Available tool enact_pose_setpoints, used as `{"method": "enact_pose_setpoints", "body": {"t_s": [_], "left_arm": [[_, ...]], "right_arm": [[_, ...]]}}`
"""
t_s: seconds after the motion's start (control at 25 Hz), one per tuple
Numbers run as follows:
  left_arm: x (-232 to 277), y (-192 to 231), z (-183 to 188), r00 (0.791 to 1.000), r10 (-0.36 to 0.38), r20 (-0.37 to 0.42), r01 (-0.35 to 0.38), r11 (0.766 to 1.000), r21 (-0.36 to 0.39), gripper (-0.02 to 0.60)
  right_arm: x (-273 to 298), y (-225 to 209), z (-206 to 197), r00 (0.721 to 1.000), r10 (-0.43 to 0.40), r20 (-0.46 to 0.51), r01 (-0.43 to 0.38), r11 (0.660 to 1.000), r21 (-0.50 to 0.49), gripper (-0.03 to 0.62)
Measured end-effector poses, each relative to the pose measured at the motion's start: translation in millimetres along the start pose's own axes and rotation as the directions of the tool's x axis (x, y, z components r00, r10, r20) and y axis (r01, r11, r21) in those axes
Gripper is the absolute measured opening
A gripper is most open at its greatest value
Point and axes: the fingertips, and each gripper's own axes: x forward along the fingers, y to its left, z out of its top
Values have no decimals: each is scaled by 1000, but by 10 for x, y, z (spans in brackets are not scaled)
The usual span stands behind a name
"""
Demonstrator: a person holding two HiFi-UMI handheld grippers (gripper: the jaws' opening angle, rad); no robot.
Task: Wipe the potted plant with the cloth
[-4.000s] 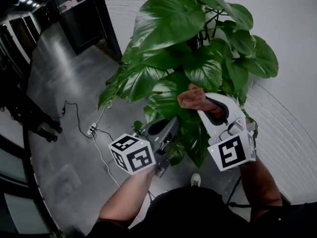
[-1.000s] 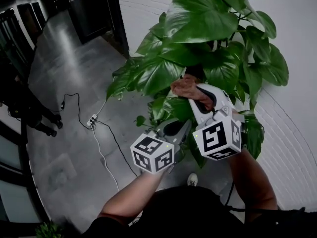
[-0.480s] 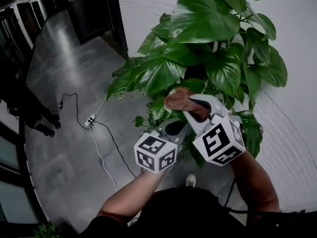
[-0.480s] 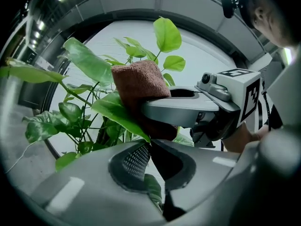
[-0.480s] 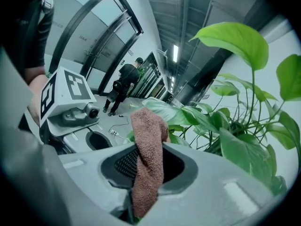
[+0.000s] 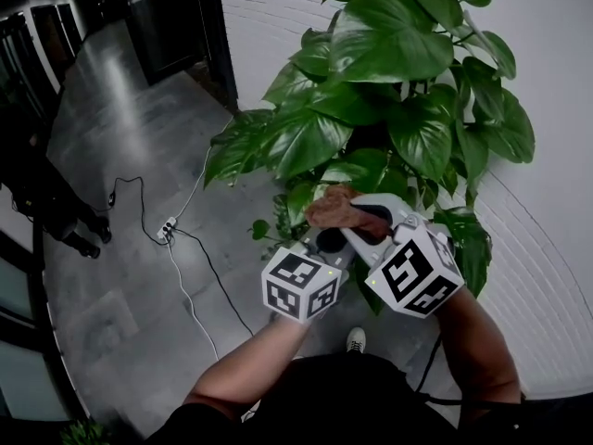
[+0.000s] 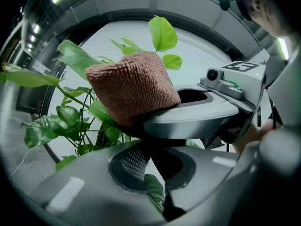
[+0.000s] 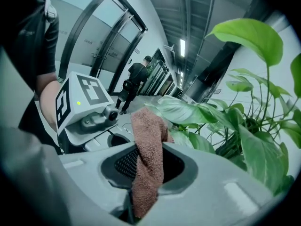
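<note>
The person's bare left forearm (image 6: pixel 246 369) and right forearm (image 6: pixel 477 341) reach forward from the body and converge, so the two grippers sit close together. The left gripper (image 6: pixel 326 242) points level, its jaws closed thin on a leaf (image 7: pixel 154 189). The right gripper (image 6: pixel 357 219) lies across just over its tip, tilted downward, with its jaws clamped on the cloth (image 8: pixel 148 159).

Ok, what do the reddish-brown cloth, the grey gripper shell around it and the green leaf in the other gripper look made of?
Reddish-brown cloth: looped terry or microfibre, matt; its nubby pile shows. Grey shell of the right gripper: probably moulded plastic, smooth with soft highlights. Green leaf between the jaws of the left gripper: living foliage with a slightly waxy sheen.
</note>
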Motion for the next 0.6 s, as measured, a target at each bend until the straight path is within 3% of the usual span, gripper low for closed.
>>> {"method": "enact_pose_setpoints", "body": {"t_s": [0.2,0.36,0.6], "left_arm": [[-54,-68,-9,998,-58,-19,59,997,47,34],[-213,-59,6,998,-61,-35,64,994,90,67],[-767,159,163,1000,-4,16,3,1000,26,63]], "right_arm": [[-67,81,42,1000,14,15,-14,1000,25,69],[-137,155,132,999,-20,47,19,999,31,69],[-334,300,511,989,-62,137,60,998,17,69]]}}
